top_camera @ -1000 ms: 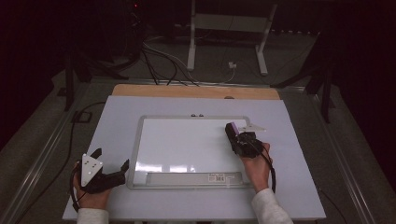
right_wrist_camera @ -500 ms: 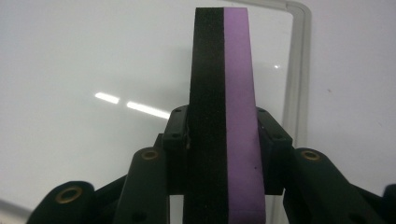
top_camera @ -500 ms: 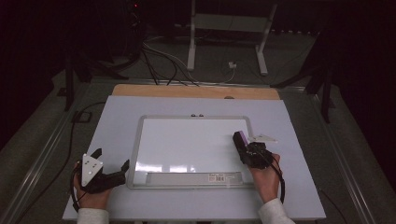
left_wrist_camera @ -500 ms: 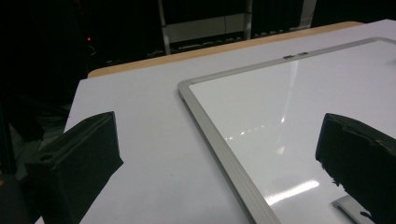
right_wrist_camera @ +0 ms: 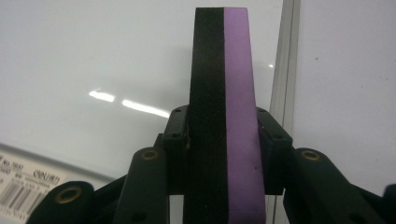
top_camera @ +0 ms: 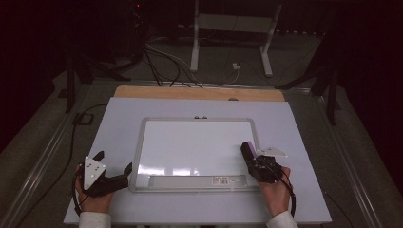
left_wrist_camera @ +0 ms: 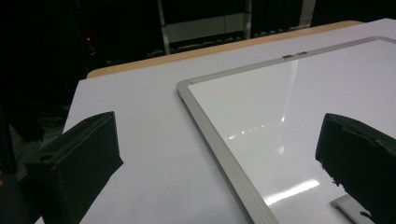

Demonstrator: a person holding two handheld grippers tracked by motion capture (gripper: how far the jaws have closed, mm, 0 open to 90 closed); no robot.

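High view shows a silver-framed whiteboard (top_camera: 195,147) lying flat on the white tabletop (top_camera: 304,123), with the left tool (top_camera: 113,176) resting just off its lower left corner, jaws spread wide and holding nothing. Right tool (top_camera: 251,156) sits at the board's lower right edge, clenched on a black-and-purple eraser (top_camera: 248,150). Right gripper view has the eraser (right_wrist_camera: 226,112) standing on edge between the jaws, over the board surface just beside the frame.
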